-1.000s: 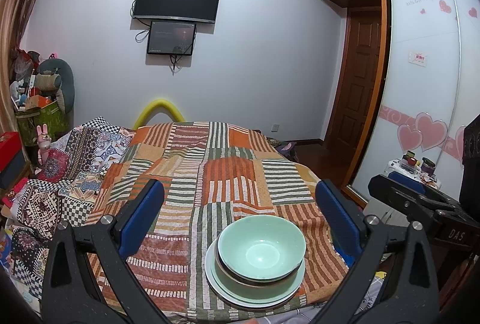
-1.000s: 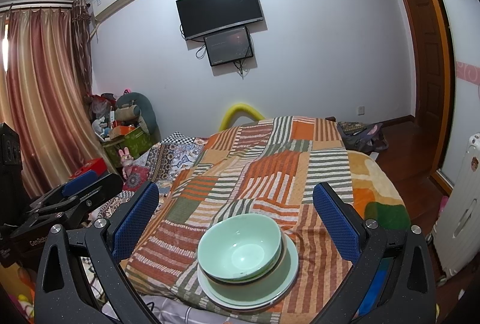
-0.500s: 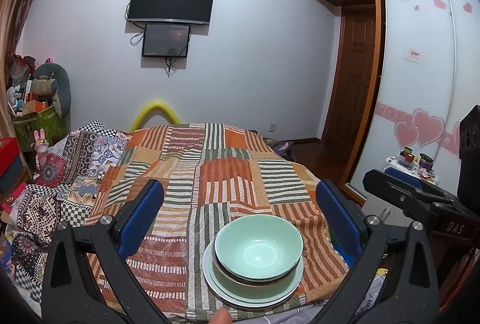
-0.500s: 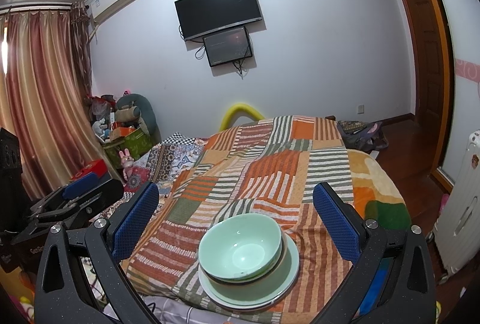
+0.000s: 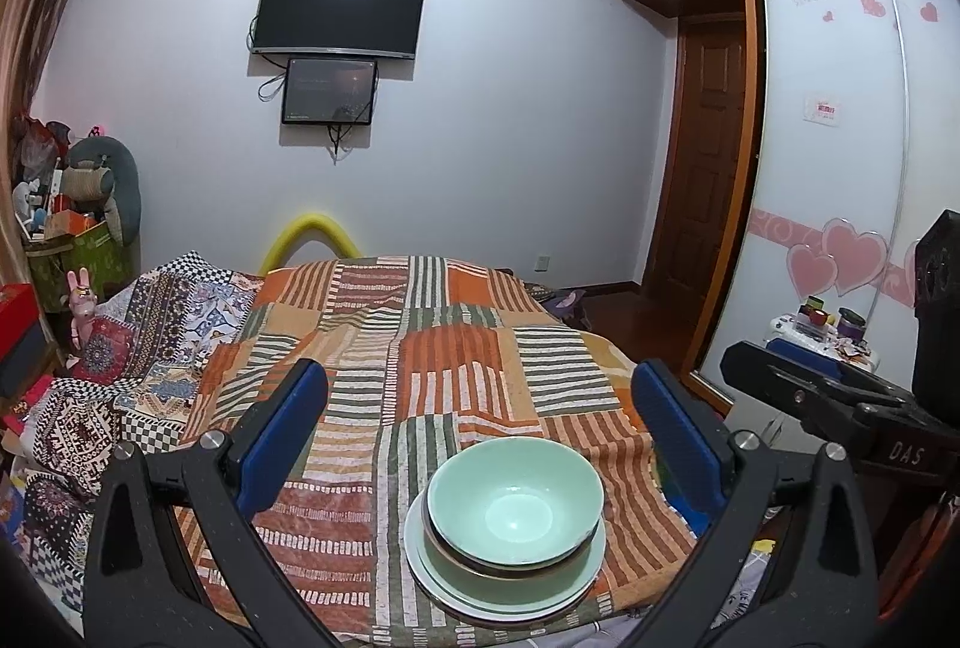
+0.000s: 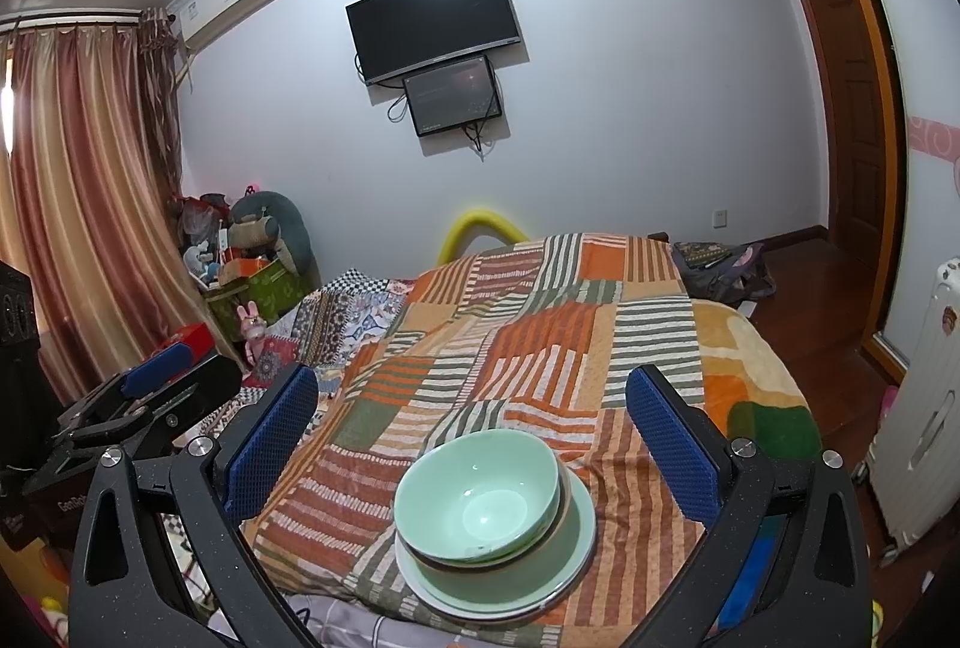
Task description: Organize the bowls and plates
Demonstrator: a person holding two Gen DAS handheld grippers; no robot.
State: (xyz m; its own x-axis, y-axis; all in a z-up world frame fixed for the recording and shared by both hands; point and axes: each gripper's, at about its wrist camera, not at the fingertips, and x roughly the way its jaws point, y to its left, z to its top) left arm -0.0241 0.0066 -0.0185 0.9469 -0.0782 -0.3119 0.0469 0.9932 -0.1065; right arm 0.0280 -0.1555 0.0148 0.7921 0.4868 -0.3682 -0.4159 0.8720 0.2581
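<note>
Drifted slightly since a second ago: left-wrist view now tilted a touch upward, dish stack sitting lower right between the fingers, right gripper's silhouette a little lower at the edge. Nothing on the bed displaced.

Stacked near the bed's front edge on the striped patchwork blanket: green bowl on top, nested in what looks like a second bowl with a dark rim, both resting on pale plates. Exact count of plates hard to tell. Nested largest at the bottom, probably for stability on a soft surface.

Left gripper spread wide, nothing between its blue pads, held back from the stack and above it. Right gripper likewise spread and empty, aimed at the same stack from the other side. Each visible at the margin of the other's view, well apart.

Judging by the tidy pile and both tools clear of it, likely either finished stacking or pausing before a lift.
</note>
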